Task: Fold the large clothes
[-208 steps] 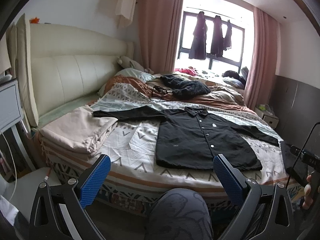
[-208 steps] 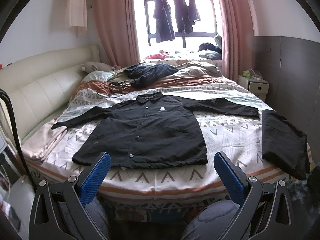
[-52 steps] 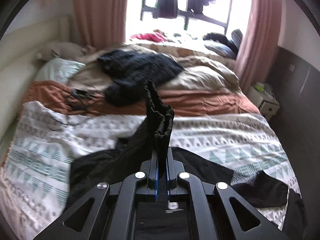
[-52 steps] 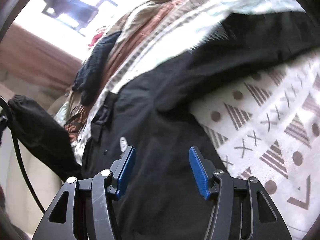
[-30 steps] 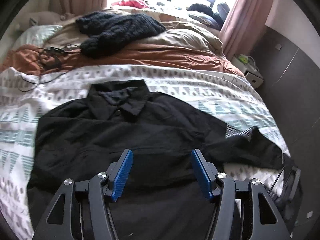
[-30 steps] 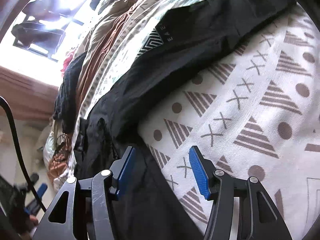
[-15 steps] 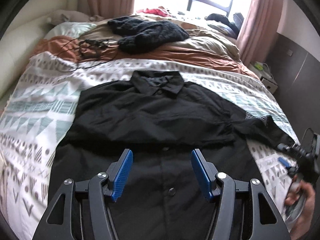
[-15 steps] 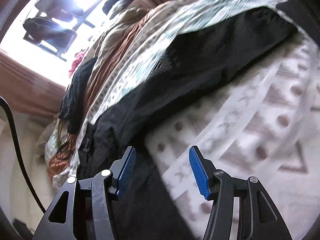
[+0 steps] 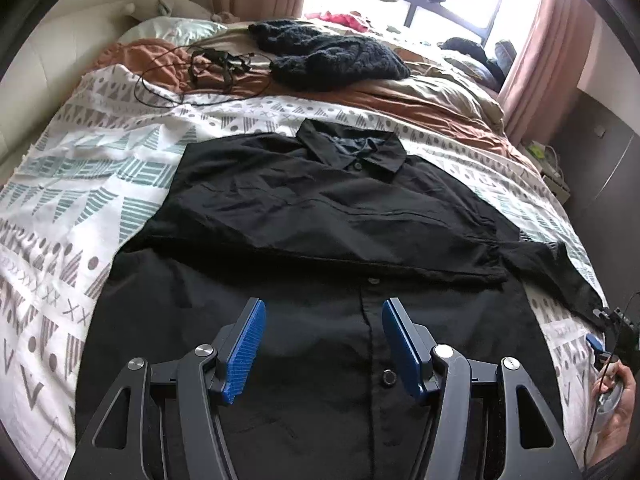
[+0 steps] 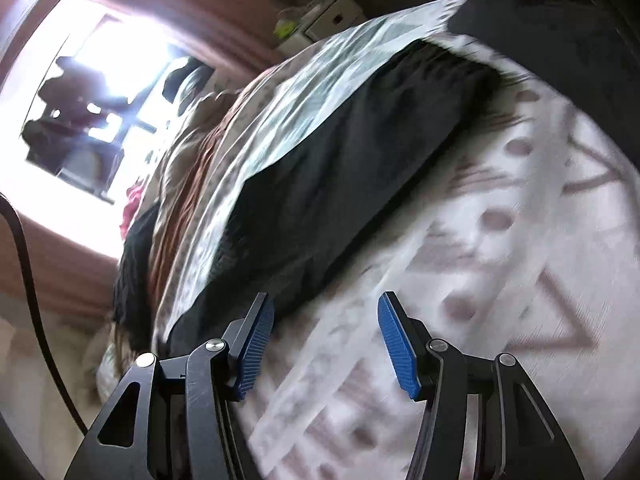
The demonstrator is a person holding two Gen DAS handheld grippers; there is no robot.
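Note:
A black button shirt (image 9: 320, 240) lies face up on the patterned bedspread (image 9: 80, 184), collar toward the window. Its left sleeve is folded across the chest; its right sleeve (image 9: 552, 268) still stretches out to the right. My left gripper (image 9: 322, 316) is open and empty, hovering above the shirt's lower front. My right gripper (image 10: 326, 320) is open and empty, low over the bedspread (image 10: 500, 280) beside the black right sleeve (image 10: 360, 168); this view is blurred. The right gripper also shows at the far right of the left wrist view (image 9: 604, 340).
A dark knitted garment (image 9: 328, 56) and tangled black cables (image 9: 208, 68) lie further up the bed on the brown blanket. A padded headboard is at the left. A nightstand (image 9: 552, 164) and dark wall stand at the right. Another black garment (image 10: 560, 20) lies near the sleeve end.
My left gripper let go of the left sleeve, now folded across the chest, opened and pulled back toward the hem. My right gripper slid along the right sleeve toward its cuff.

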